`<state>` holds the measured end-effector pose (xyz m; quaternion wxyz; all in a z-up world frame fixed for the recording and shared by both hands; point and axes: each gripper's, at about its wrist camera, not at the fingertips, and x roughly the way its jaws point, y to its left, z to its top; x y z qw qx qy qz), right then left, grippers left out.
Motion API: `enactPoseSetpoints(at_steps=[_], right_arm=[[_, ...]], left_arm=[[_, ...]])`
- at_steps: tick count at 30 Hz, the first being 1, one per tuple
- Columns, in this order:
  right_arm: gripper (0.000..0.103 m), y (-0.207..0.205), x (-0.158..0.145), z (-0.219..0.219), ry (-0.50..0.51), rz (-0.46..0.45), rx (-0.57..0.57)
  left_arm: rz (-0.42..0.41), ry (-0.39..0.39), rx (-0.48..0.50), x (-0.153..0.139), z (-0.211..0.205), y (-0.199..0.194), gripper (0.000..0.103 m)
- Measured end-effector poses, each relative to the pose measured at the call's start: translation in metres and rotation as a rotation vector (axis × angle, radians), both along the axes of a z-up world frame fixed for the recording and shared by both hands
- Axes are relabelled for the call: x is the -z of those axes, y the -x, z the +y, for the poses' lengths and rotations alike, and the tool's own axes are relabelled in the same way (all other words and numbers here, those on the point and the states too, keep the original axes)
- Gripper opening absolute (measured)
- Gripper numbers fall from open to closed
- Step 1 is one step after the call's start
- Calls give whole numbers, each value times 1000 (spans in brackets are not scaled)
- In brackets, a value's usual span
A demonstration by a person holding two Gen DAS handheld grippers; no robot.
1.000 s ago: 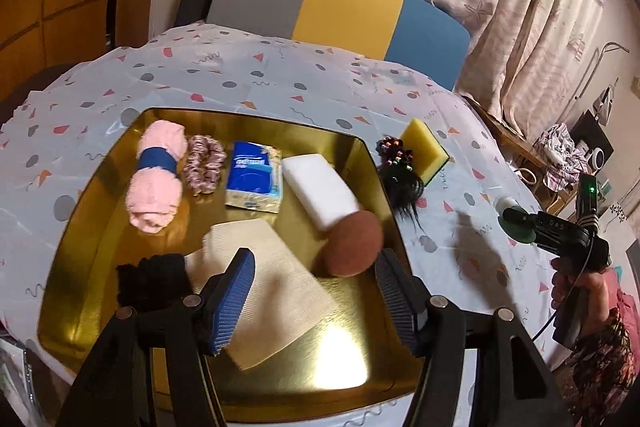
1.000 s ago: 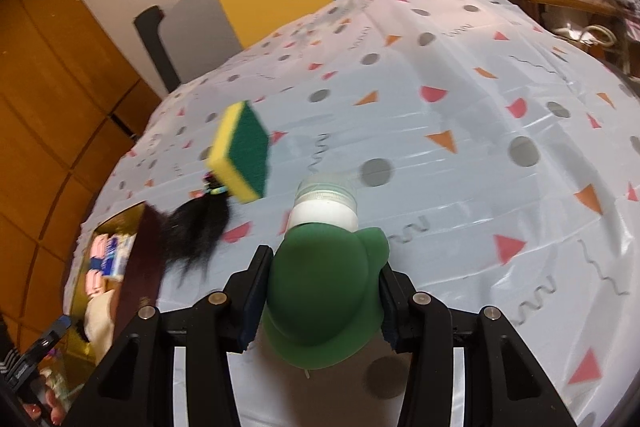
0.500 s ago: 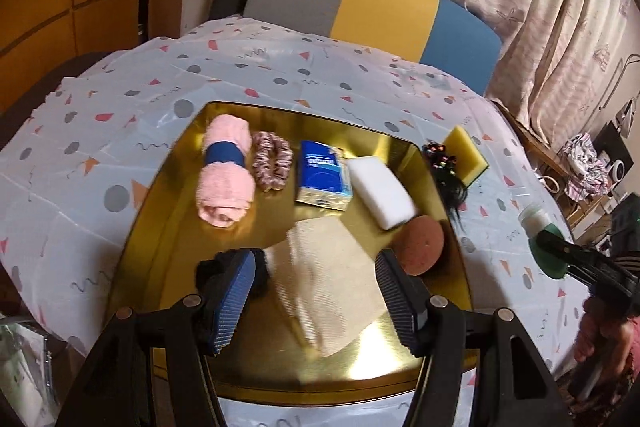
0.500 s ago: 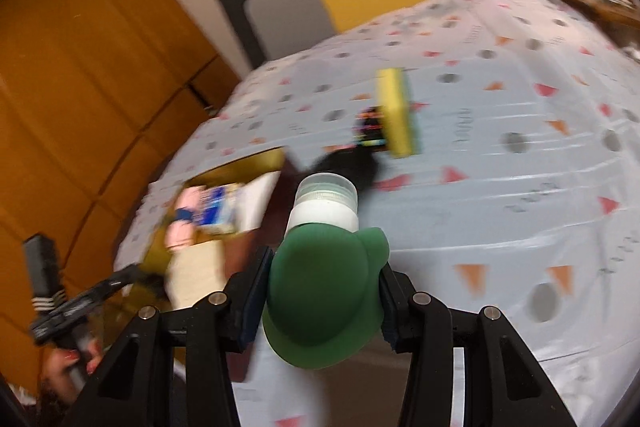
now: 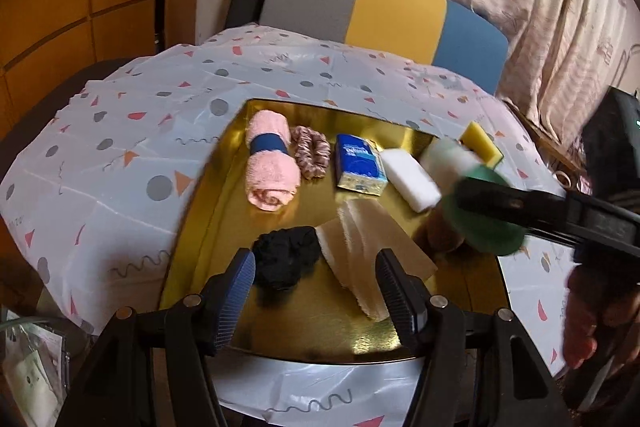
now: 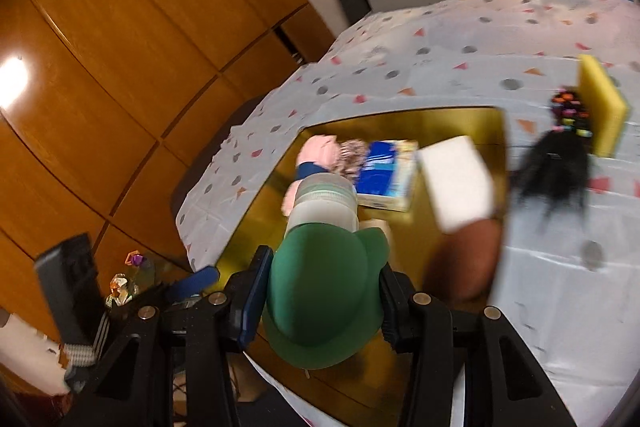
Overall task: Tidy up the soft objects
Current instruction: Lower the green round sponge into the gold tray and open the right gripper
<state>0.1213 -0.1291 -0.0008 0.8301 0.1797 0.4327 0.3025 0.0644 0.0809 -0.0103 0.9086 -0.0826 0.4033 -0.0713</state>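
Right gripper (image 6: 322,307): clamped on the green-capped soft bottle (image 6: 324,291), held by its wide green end so the pale body points ahead over the gold tray (image 6: 400,119).
Left gripper (image 5: 314,291): jaws apart, empty, hovering at the tray's 6 o'clock edge above the black cloth (image 5: 286,261) and beige cloth (image 5: 368,247).
Tray contents: pink towel roll (image 5: 270,161), scrunchie (image 5: 311,151), tissue pack (image 5: 359,165) and white sponge (image 5: 408,181) lie in a row, likely sorted.
Outside tray: yellow sponge (image 6: 602,107) and black hairpiece (image 6: 556,167) at 2 o'clock, probably awaiting pickup.
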Motion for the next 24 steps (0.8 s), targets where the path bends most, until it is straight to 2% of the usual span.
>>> enactPoseSetpoints(at_steps=[5,8,11,15,18,20,24], right_arm=[[48,-23,17,39,-8,60,-13],[48,-36,28,57,27,84,4],[48,-45,31,67,60,76,15],[60,-57,36,79,108,64,48],[61,-63,40,84,132,64,53],[61,-64,40,83,145,59,66],[61,-54,27,75,136,23,61]], left_arm=[[21,44,-40,3,14,0,64],[33,45,-54,4,17,-1,64],[59,44,-66,8,19,-3,64],[84,67,-63,12,19,-4,63],[84,57,-77,11,20,-4,62],[85,85,-84,11,25,-4,62],[74,90,-96,8,27,-3,62]])
